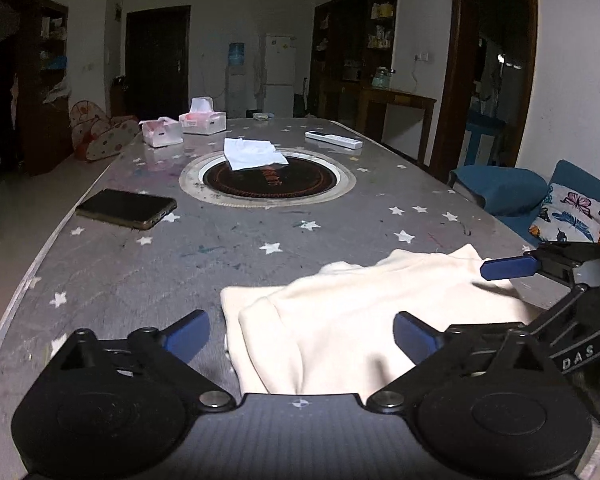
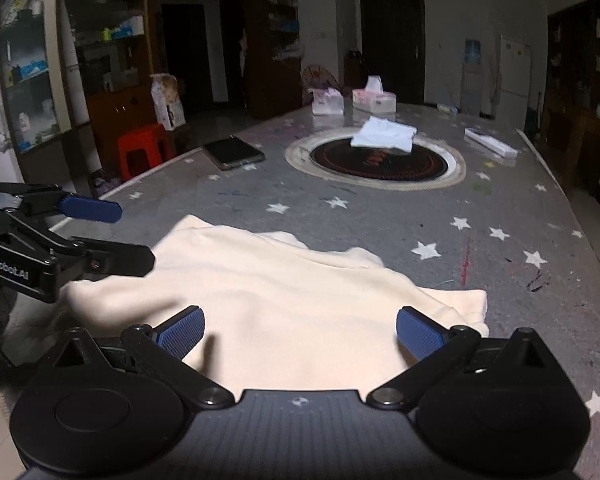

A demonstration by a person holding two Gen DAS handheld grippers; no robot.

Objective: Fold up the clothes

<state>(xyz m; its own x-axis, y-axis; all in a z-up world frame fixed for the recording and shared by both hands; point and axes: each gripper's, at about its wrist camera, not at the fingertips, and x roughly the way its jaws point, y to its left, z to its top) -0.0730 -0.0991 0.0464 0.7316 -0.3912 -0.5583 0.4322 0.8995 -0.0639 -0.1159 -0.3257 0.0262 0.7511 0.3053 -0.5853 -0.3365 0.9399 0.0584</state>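
1. Looking at the cream garment [image 2: 284,296], it's lying bunched and half-flattened on the near end of the star-print table [image 1: 260,236], well short of the round inlay [image 1: 268,178] in the middle of the table.
2. Both tongs are spread wide with nothing in them. The left gripper [image 1: 300,334] hangs over the garment's near edge, the right gripper [image 2: 300,332] does the same from the other side, and each one shows up at the edge of the other's view.
3. Handling guess: it looks like a soft, thickish knit. It's light and floppy with zero stiffness, so it'll sag and drag wherever it isn't supported. It's not fragile. The tabletop looks smooth, so the cloth may slide rather than stay put.
4. Where I'd grab: the two outer corners or a hem edge, one pad under and one over, pinching a single layer. The middle is rumpled and layered, so a grab there would likely pick up several folds.
5. There's a small white folded cloth [image 1: 254,154] sitting on the inlay's far rim, and it's out of the way.
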